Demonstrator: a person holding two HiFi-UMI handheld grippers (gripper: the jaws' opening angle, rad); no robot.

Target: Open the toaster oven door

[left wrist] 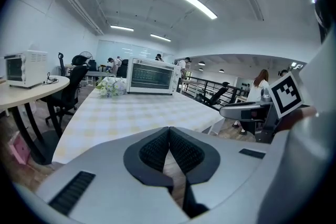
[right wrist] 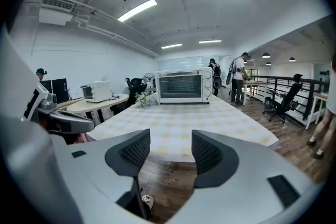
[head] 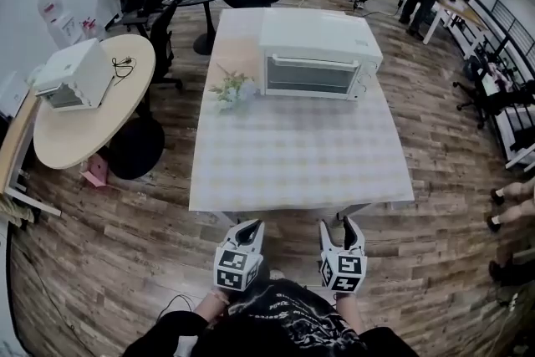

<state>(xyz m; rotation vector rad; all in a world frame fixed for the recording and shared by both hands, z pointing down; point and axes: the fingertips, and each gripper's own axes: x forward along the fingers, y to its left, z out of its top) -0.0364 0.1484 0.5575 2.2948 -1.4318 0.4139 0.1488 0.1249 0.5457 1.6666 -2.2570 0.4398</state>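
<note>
A white toaster oven (head: pixel 319 54) stands at the far end of the checked table (head: pixel 292 163), its glass door closed with the handle bar along the top. The oven (left wrist: pixel 152 76) shows small and distant in the left gripper view, and the oven (right wrist: pixel 184 85) sits straight ahead in the right gripper view. My left gripper (head: pixel 250 230) hangs in front of the table's near edge, jaws together, holding nothing. My right gripper (head: pixel 343 228) is beside it, jaws apart and empty. Both are far from the oven.
A small bunch of flowers (head: pixel 232 88) lies left of the oven. A round wooden table (head: pixel 84 109) at the left carries a second white oven (head: pixel 75 75). Office chairs and several people stand at the back. A person's feet (head: pixel 506 209) show at the right.
</note>
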